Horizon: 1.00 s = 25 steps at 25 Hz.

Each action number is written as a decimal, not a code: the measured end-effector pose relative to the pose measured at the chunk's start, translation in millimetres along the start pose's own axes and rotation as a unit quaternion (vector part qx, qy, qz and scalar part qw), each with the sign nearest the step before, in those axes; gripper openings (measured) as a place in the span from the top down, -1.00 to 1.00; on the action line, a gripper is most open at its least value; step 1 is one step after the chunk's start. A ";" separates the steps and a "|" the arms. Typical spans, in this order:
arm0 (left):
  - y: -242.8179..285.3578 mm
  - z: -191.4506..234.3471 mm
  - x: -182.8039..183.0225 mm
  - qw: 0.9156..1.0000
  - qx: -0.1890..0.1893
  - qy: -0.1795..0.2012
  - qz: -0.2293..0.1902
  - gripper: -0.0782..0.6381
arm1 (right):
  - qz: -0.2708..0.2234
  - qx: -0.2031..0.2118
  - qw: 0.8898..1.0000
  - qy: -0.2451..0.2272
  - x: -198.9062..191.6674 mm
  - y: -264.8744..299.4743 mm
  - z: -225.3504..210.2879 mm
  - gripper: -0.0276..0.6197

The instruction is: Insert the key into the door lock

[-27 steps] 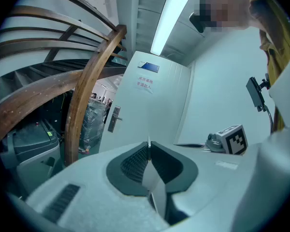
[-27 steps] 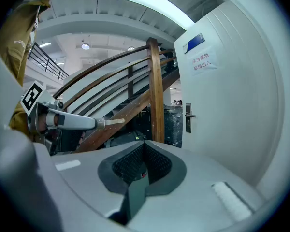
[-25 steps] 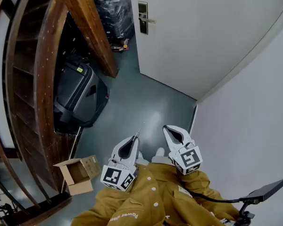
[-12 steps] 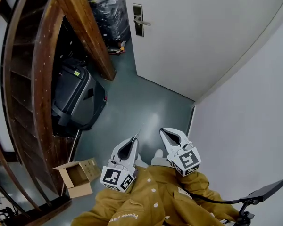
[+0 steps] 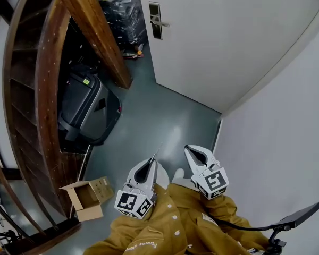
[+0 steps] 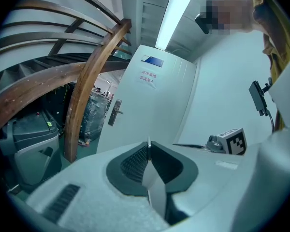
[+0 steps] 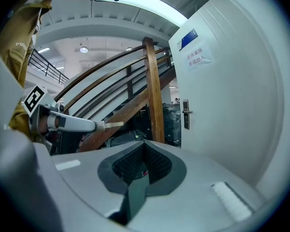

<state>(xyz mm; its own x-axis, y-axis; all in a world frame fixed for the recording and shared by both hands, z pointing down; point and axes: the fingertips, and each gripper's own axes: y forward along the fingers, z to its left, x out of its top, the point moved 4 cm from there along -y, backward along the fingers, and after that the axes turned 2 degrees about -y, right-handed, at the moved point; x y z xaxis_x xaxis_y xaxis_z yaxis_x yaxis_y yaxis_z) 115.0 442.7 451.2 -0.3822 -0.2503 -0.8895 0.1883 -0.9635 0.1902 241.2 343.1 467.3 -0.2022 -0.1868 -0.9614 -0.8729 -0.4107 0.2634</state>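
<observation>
The white door point(image 5: 228, 41) stands ahead, some way off, with a metal lock plate and lever handle point(image 5: 156, 20) on its left edge. My left gripper point(image 5: 153, 161) is shut on a thin silver key point(image 5: 156, 154) that sticks out past its tips towards the door. The left gripper view shows the key point(image 6: 149, 144) edge-on between the pads, with the lock plate point(image 6: 115, 113) far beyond it. My right gripper point(image 5: 189, 149) is beside the left, its jaws together with nothing held. The right gripper view shows the left gripper point(image 7: 67, 123), the key point(image 7: 113, 124) and the lock plate point(image 7: 185, 114).
A curved wooden staircase point(image 5: 48, 78) rises on the left, with a dark bin point(image 5: 87, 108) under it. An open cardboard box point(image 5: 87, 196) lies on the floor by my left side. Wrapped goods point(image 5: 122, 9) stand left of the door. A white wall point(image 5: 287, 142) runs along the right.
Both grippers have sunk a little in the head view, still side by side. The key stays in the left gripper's grip.
</observation>
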 end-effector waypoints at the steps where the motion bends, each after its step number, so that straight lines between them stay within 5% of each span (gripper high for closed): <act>1: 4.9 2.8 1.2 1.000 -0.001 -0.002 0.001 0.71 | 0.003 -0.001 1.000 0.001 -1.2 2.0 -3.3 0.90; 8: 61.6 34.2 16.4 0.999 -0.026 -0.019 0.006 0.71 | 0.009 -0.027 1.000 0.006 9.9 46.0 -46.6 0.90; 18: 131.7 166.7 106.8 0.999 -0.021 -0.021 -0.018 0.71 | 0.002 -0.038 0.999 -0.008 63.6 204.6 -88.4 0.90; 25: 172.0 216.2 138.7 0.999 -0.035 -0.030 -0.005 0.71 | 0.003 -0.067 0.998 -0.010 89.9 256.1 -113.8 0.90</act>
<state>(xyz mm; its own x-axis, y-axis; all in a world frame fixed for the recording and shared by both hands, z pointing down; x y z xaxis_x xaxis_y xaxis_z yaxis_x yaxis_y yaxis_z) -101.1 221.8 450.4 -0.4377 -0.2475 -0.8644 0.2468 -0.9575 0.1492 50.0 119.6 457.4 -0.2173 -0.1733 -0.9606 -0.8048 -0.5251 0.2767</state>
